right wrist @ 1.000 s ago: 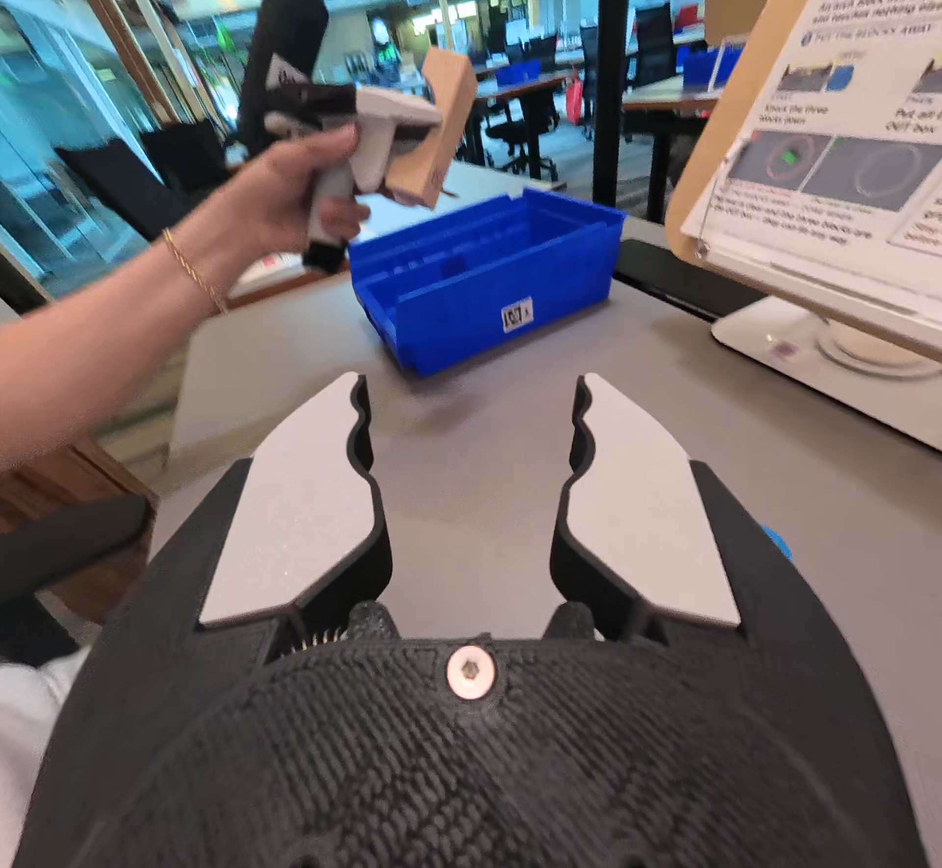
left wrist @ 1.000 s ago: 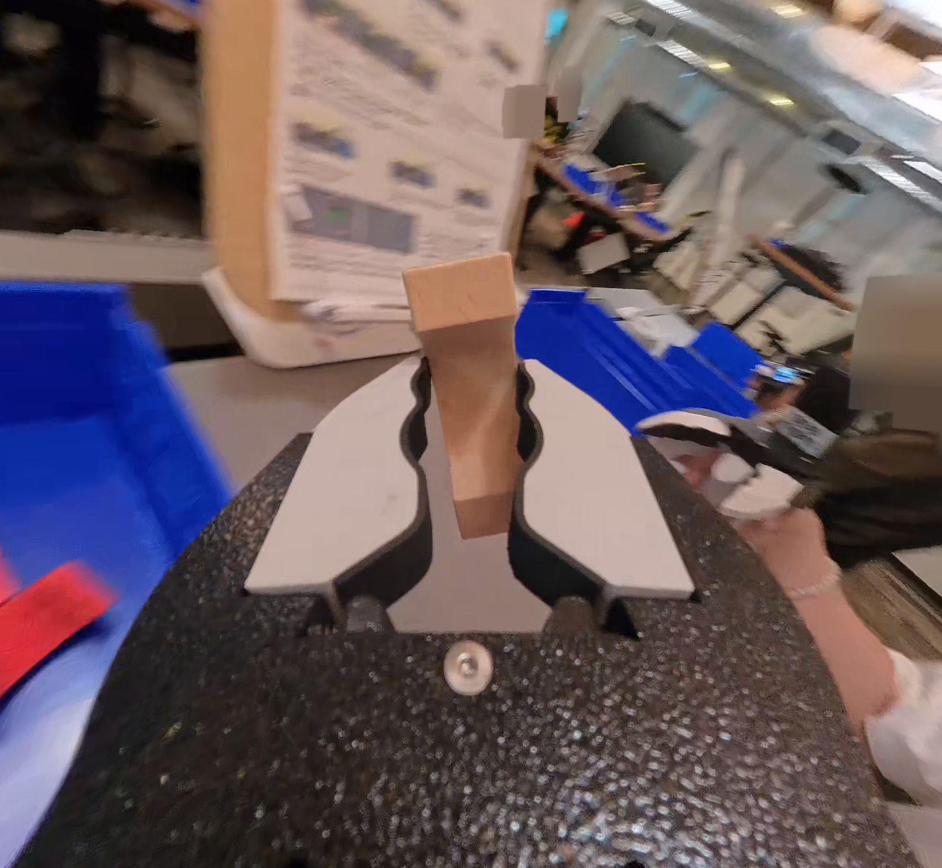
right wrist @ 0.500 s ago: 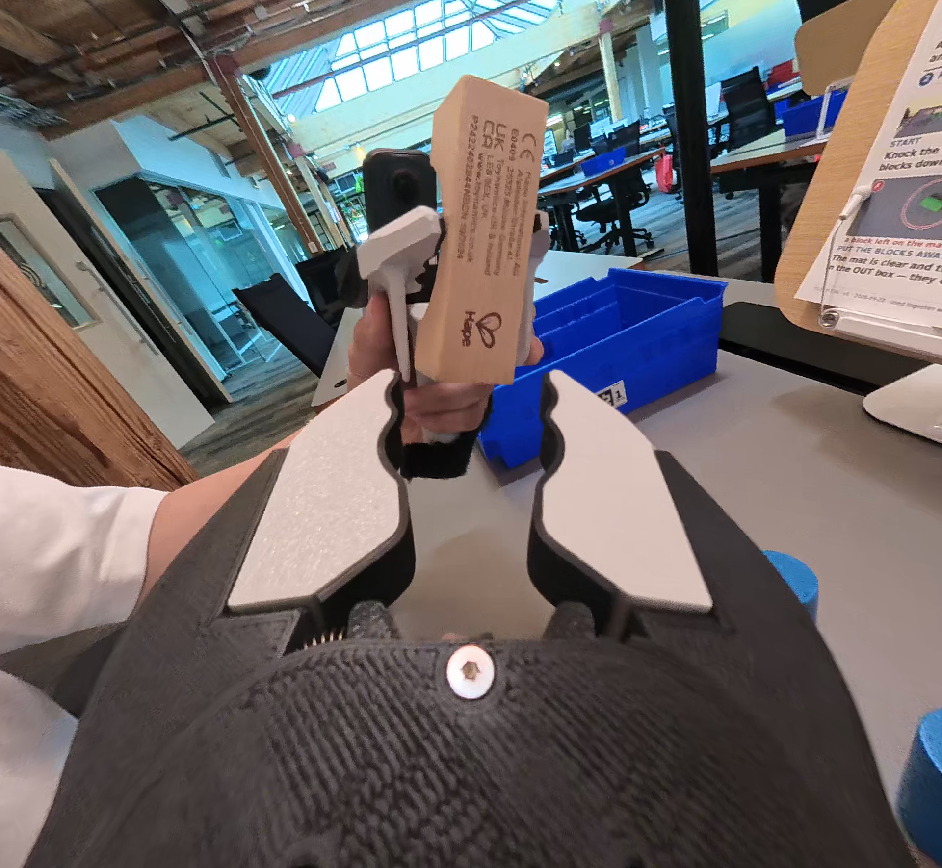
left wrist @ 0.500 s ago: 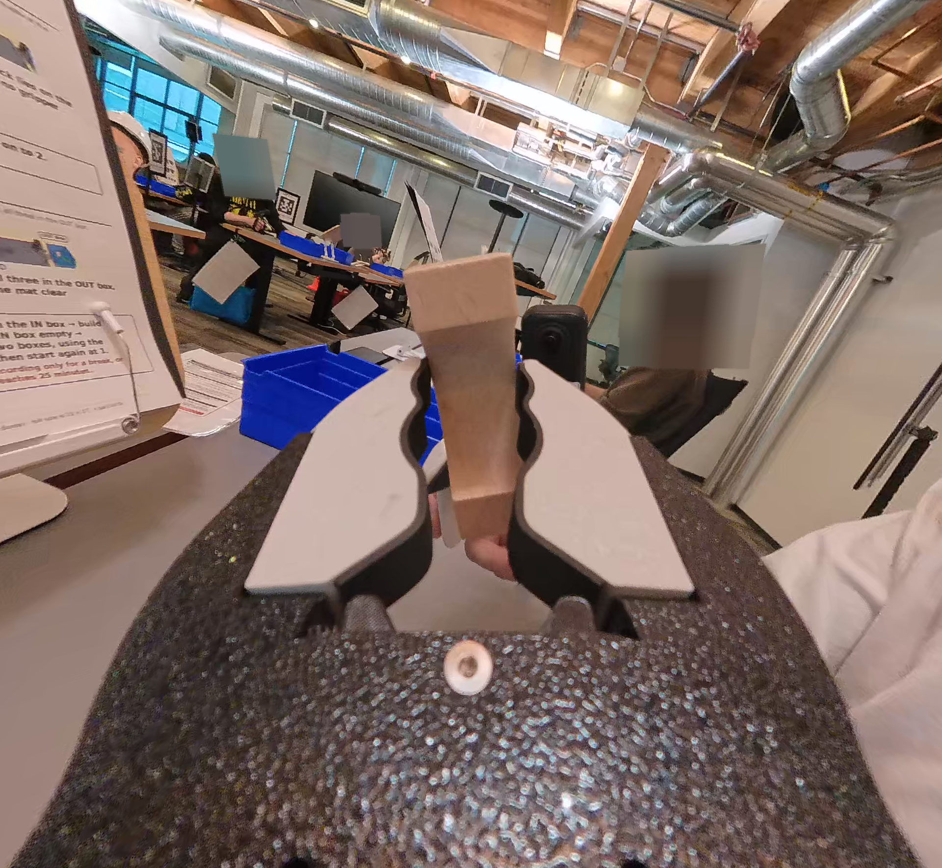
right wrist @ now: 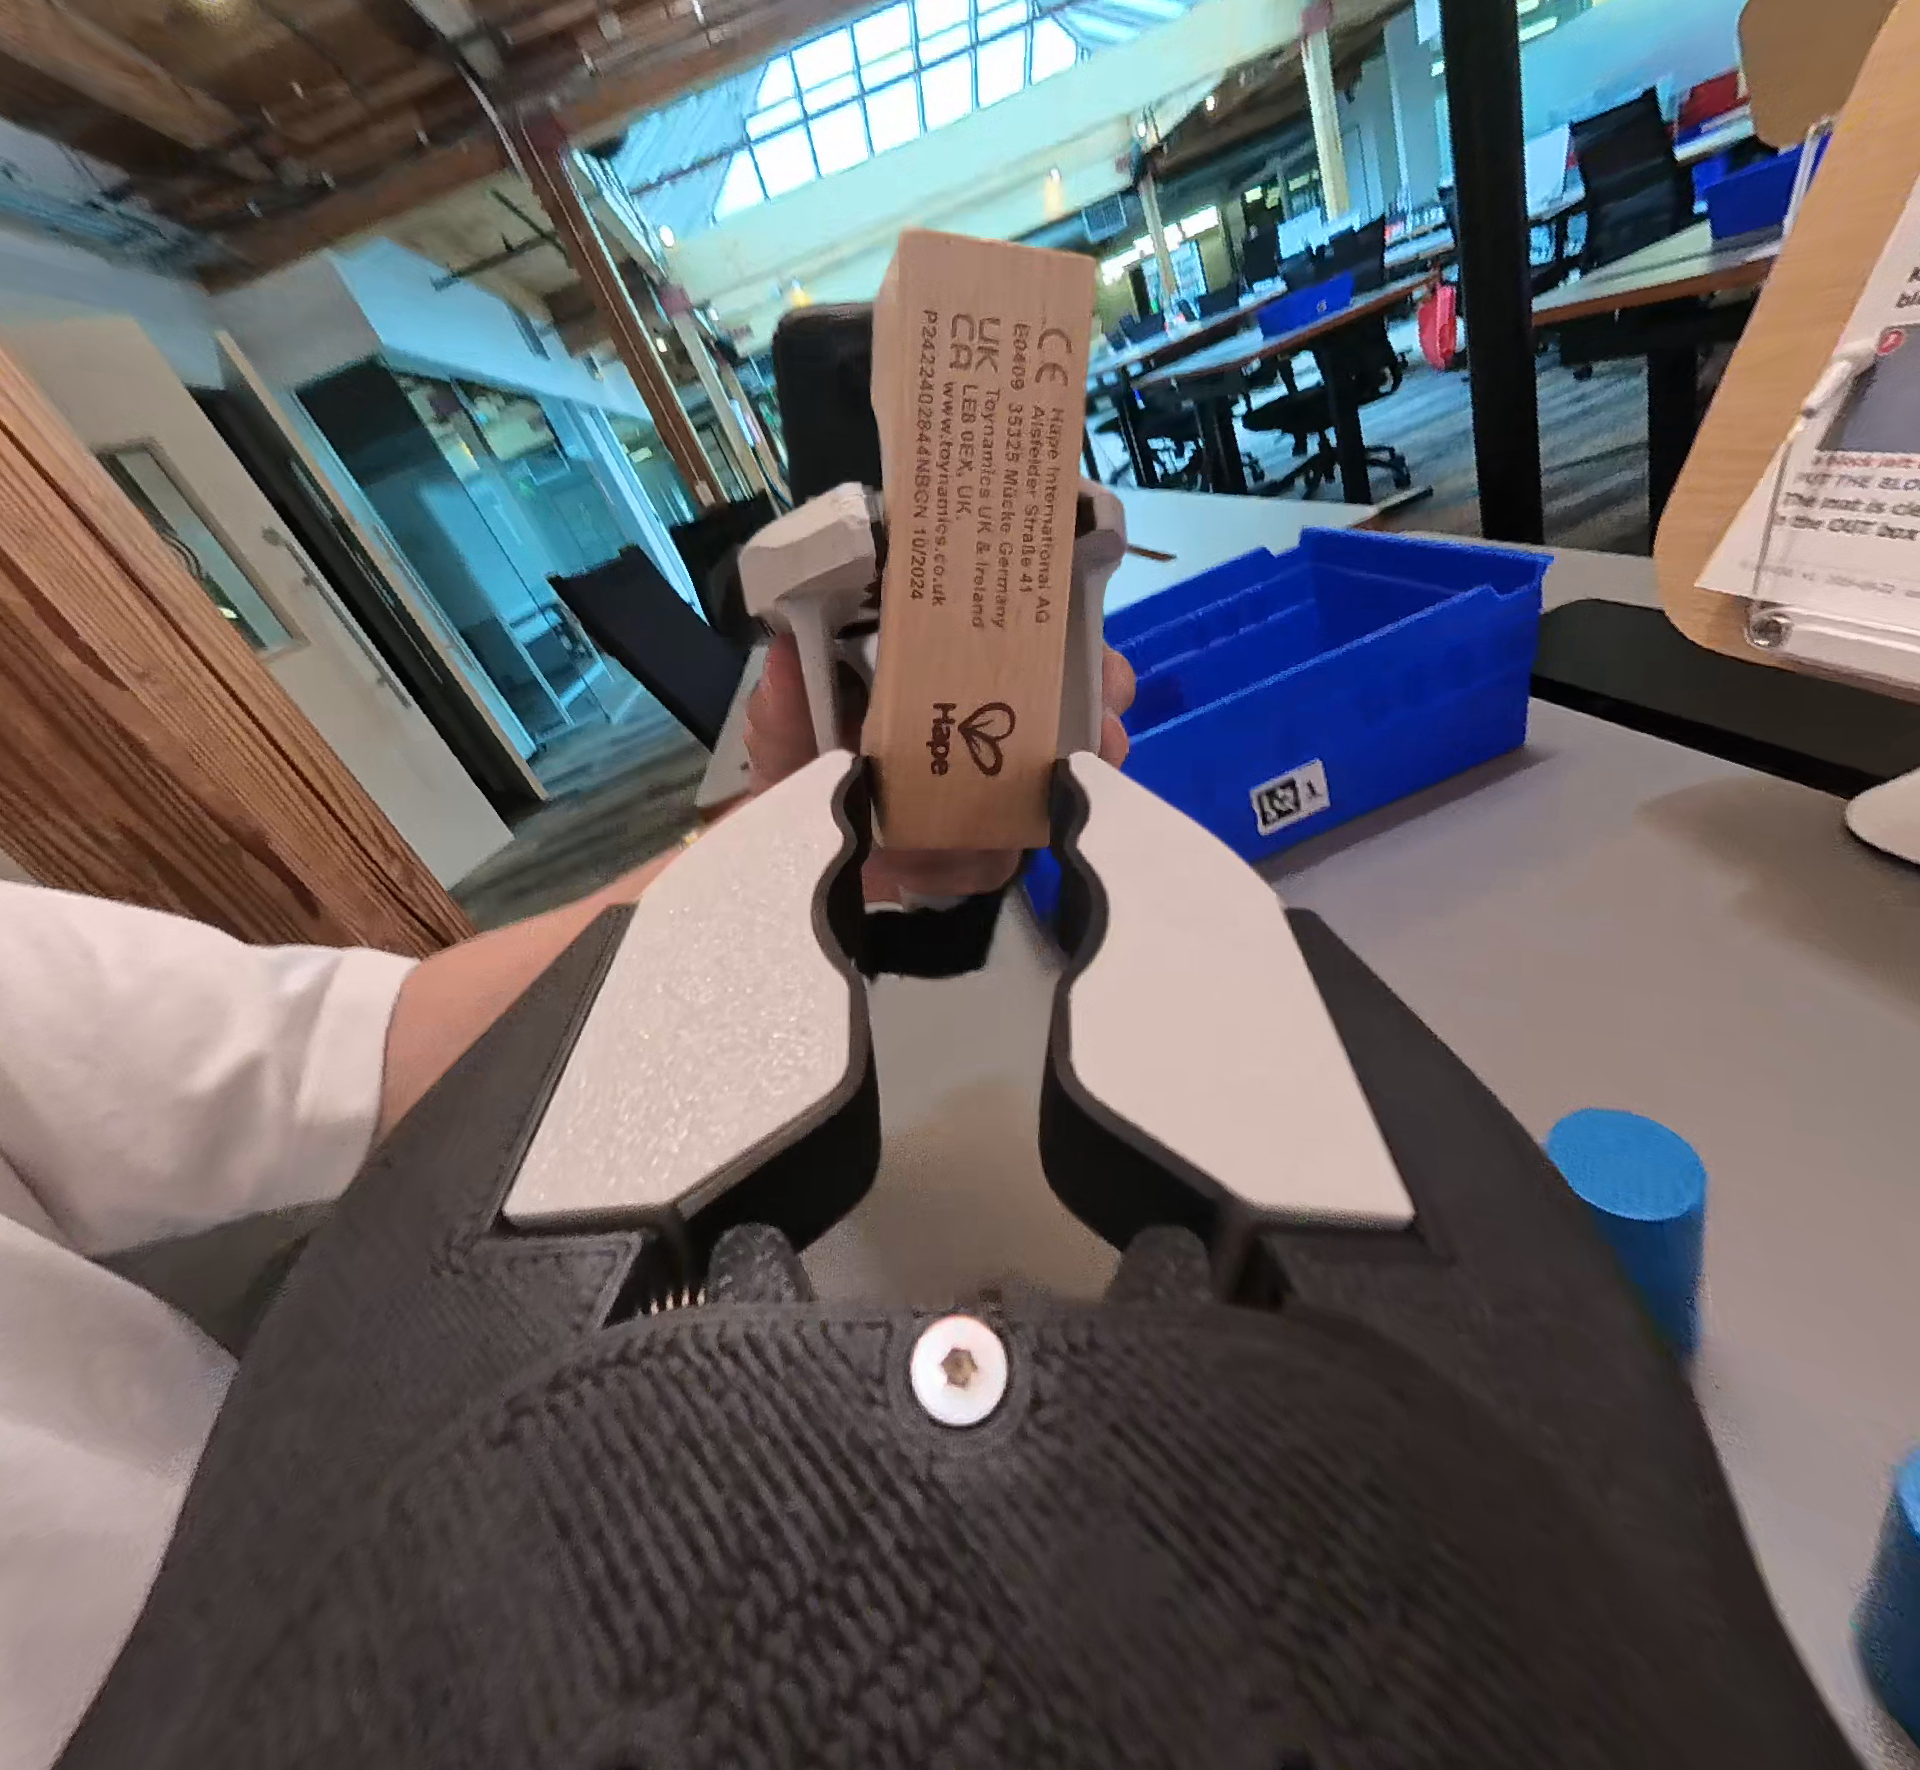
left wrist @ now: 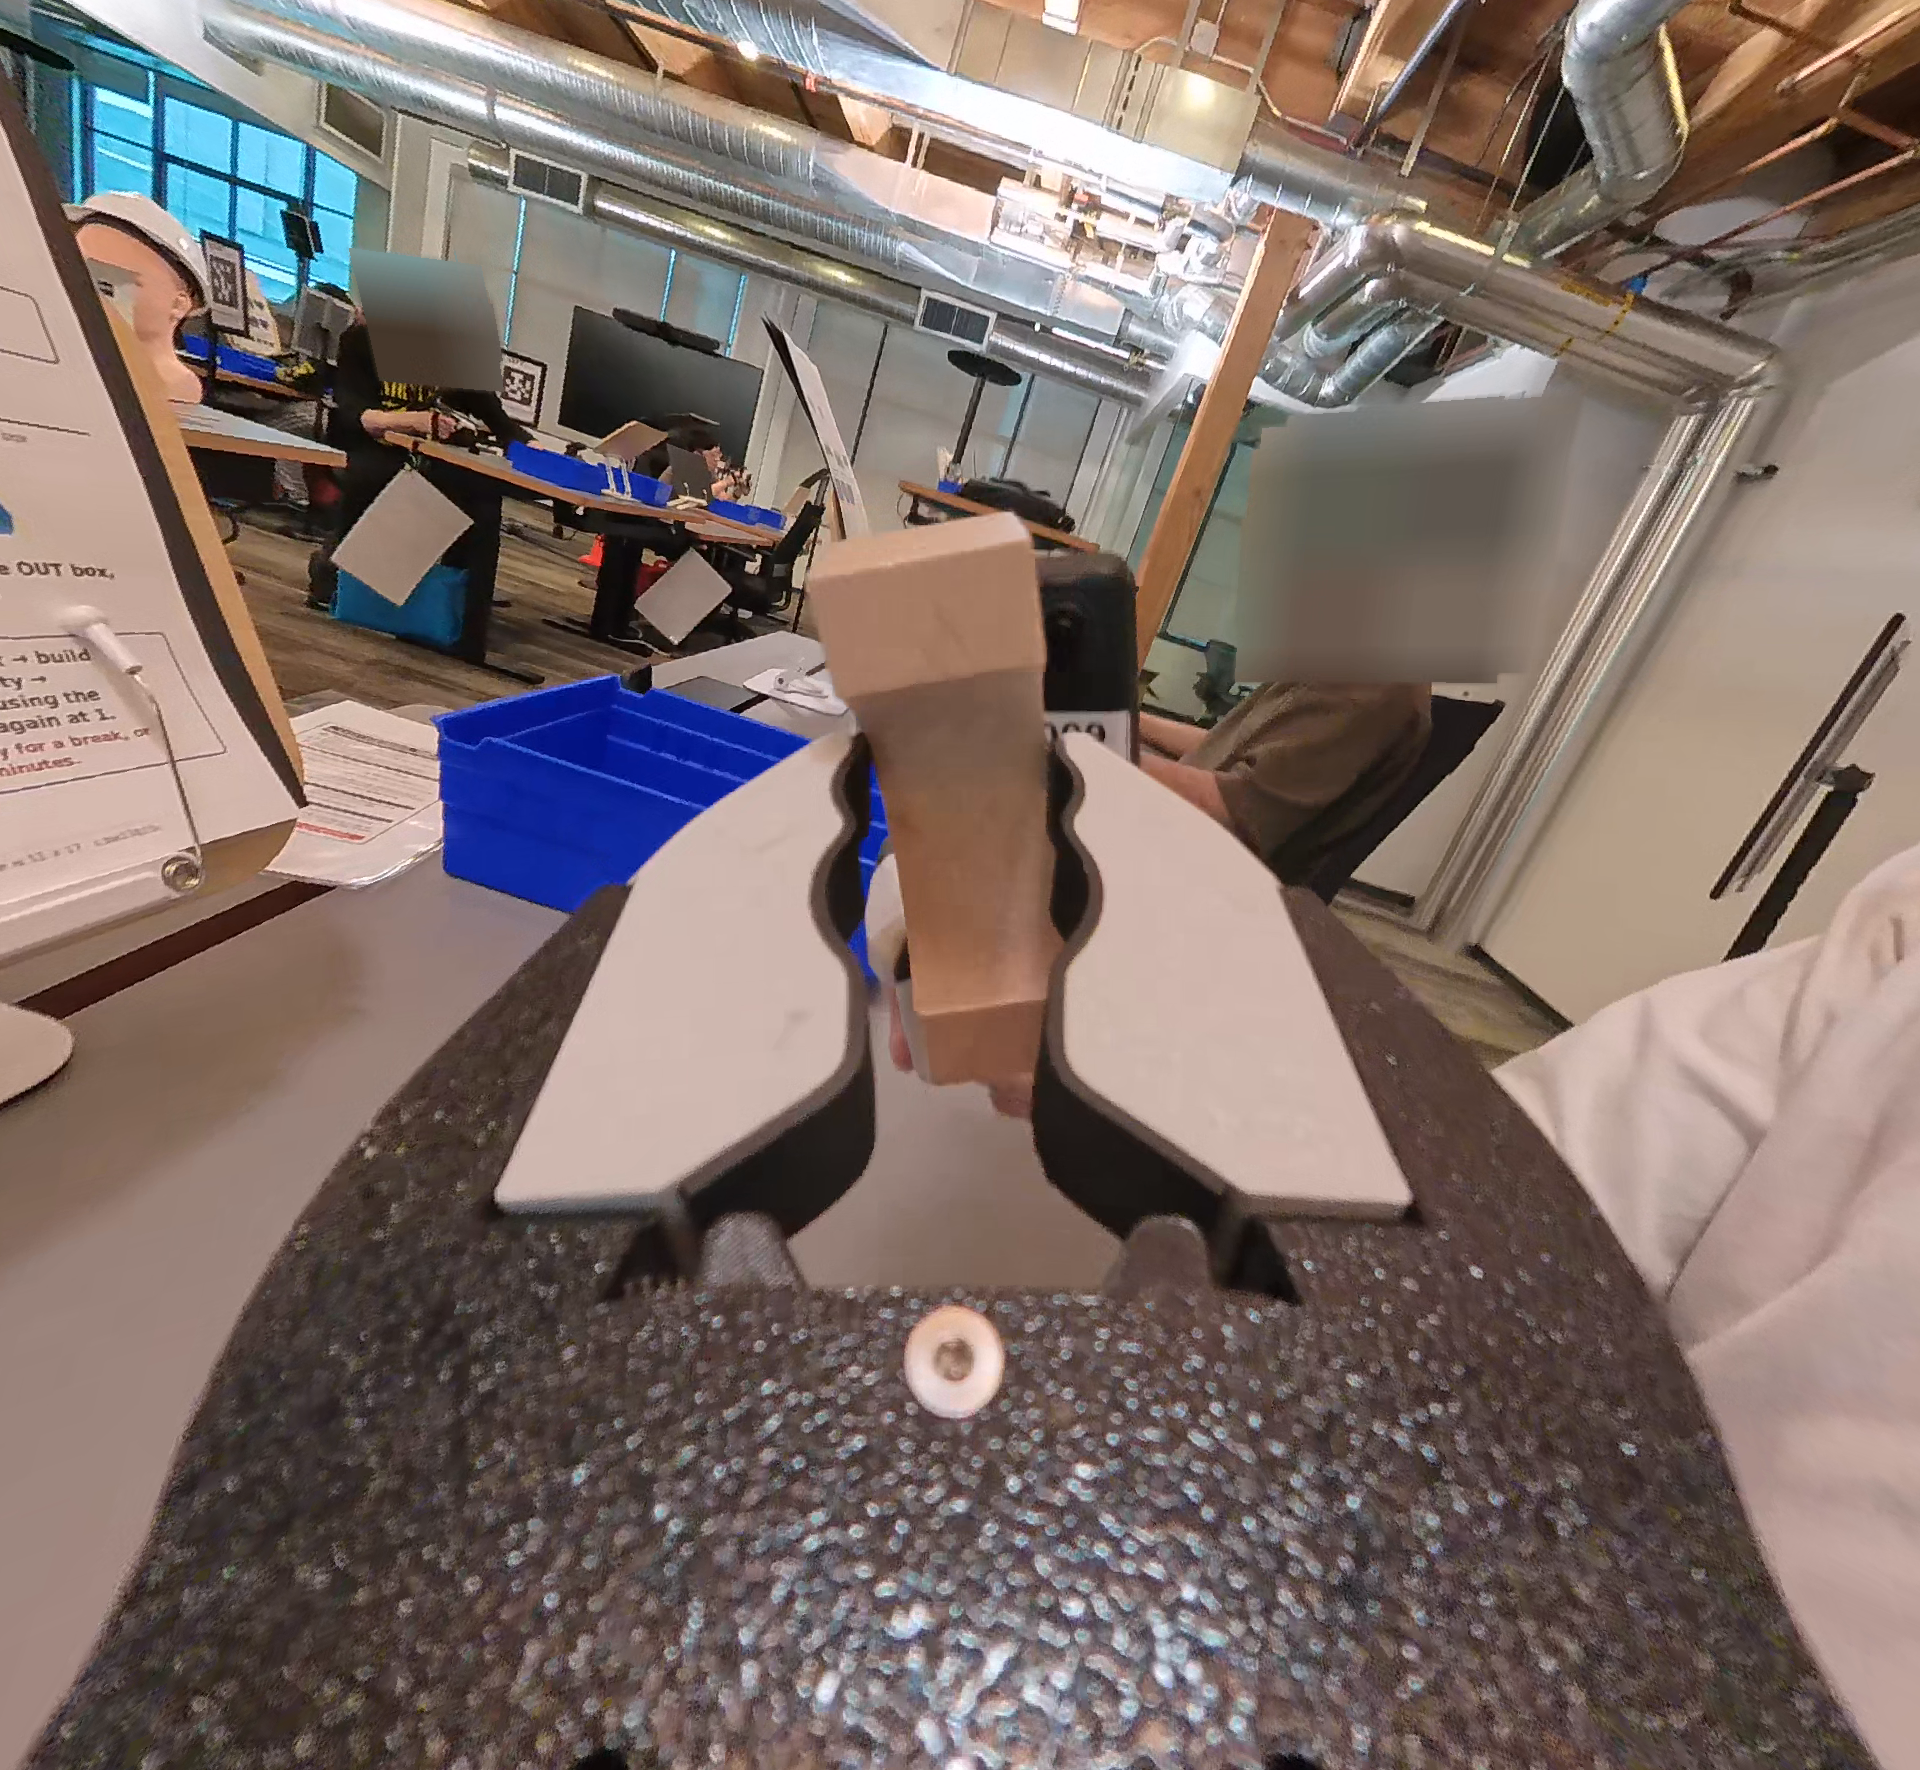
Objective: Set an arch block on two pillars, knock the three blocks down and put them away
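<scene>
Left wrist view: left gripper (left wrist: 954, 821) fingers clamped on wooden block (left wrist: 951, 785), block upright, raised above grey counter (left wrist: 208, 1045). Blue bin (left wrist: 582, 785) behind on counter; instruction stand (left wrist: 94, 577) at left.

Right wrist view: right gripper (right wrist: 956, 811) fingertips closed against lower end of same wooden block (right wrist: 971, 557), its upper part in left gripper (right wrist: 935, 608). Blue cylinder (right wrist: 1631, 1211) on counter (right wrist: 1507, 972) at right; blue bin (right wrist: 1340, 681) beyond.

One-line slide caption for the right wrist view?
Right gripper closing on the lower end of a wooden block held by the left gripper.
</scene>
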A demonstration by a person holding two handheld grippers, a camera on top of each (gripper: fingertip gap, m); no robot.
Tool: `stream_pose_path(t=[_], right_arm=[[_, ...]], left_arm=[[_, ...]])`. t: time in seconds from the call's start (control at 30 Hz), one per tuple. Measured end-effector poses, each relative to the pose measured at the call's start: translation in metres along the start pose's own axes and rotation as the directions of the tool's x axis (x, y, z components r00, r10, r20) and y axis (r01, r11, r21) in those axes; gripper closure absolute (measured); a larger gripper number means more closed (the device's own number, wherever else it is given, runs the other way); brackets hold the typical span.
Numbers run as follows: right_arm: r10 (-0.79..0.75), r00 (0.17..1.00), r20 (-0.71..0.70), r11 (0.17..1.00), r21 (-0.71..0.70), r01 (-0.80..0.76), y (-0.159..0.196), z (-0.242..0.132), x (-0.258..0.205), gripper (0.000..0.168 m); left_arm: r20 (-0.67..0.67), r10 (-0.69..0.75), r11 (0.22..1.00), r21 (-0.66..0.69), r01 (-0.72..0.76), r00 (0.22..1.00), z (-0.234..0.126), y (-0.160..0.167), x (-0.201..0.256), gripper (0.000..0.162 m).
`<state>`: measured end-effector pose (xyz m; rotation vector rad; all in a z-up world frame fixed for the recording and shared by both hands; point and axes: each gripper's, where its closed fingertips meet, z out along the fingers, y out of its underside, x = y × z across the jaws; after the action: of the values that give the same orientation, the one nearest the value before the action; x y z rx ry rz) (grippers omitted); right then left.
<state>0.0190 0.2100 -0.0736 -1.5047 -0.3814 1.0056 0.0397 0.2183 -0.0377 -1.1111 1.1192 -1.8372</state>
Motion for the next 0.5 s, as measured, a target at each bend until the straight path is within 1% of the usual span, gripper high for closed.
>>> stream_pose_path(t=[0.1, 0.13, 0.17, 0.2, 0.23, 0.3, 0.37, 0.43, 0.5], right_arm=[[-0.04, 0.999, -0.035, 0.993, -0.111, 0.036, 0.005, -0.008, 0.003, 0.134], [-0.056, 0.997, -0.053, 0.988, -0.15, 0.047, 0.006, -0.012, 0.005, 0.135], [-0.077, 0.994, -0.079, 0.979, -0.197, 0.06, 0.008, -0.017, 0.009, 0.135], [-0.109, 0.989, -0.104, 0.964, -0.253, 0.079, 0.01, -0.023, 0.014, 0.135], [-0.15, 0.98, -0.127, 0.946, -0.308, 0.105, 0.012, -0.029, 0.019, 0.135], [-0.233, 0.963, -0.136, 0.89, -0.43, 0.155, 0.016, -0.042, 0.026, 0.135], [-0.328, 0.94, -0.098, 0.809, -0.543, 0.226, 0.021, -0.052, 0.027, 0.134], [-0.431, 0.901, -0.053, 0.705, -0.643, 0.3, 0.025, -0.059, 0.03, 0.134], [-0.506, 0.863, -0.02, 0.62, -0.704, 0.347, 0.025, -0.061, 0.032, 0.134]], left_arm=[[0.043, 0.047, 0.997, -0.06, -0.045, 0.998, -0.002, 0.008, -0.002, 0.126], [0.06, 0.087, 0.992, -0.094, -0.082, 0.994, -0.003, 0.011, -0.003, 0.116], [0.076, 0.138, 0.982, -0.14, -0.126, 0.988, -0.005, 0.014, -0.004, 0.102], [0.087, 0.193, 0.964, -0.204, -0.173, 0.977, -0.008, 0.019, -0.005, 0.094], [0.094, 0.249, 0.935, -0.281, -0.214, 0.964, -0.012, 0.023, -0.007, 0.092], [0.106, 0.34, 0.858, -0.442, -0.262, 0.935, -0.02, 0.03, -0.013, 0.087], [0.099, 0.419, 0.759, -0.584, -0.288, 0.902, -0.026, 0.03, -0.019, 0.084], [0.033, 0.477, 0.646, -0.691, -0.325, 0.878, -0.027, 0.031, -0.017, 0.086], [-0.09, 0.503, 0.52, -0.763, -0.385, 0.859, -0.023, 0.037, -0.012, 0.089]])
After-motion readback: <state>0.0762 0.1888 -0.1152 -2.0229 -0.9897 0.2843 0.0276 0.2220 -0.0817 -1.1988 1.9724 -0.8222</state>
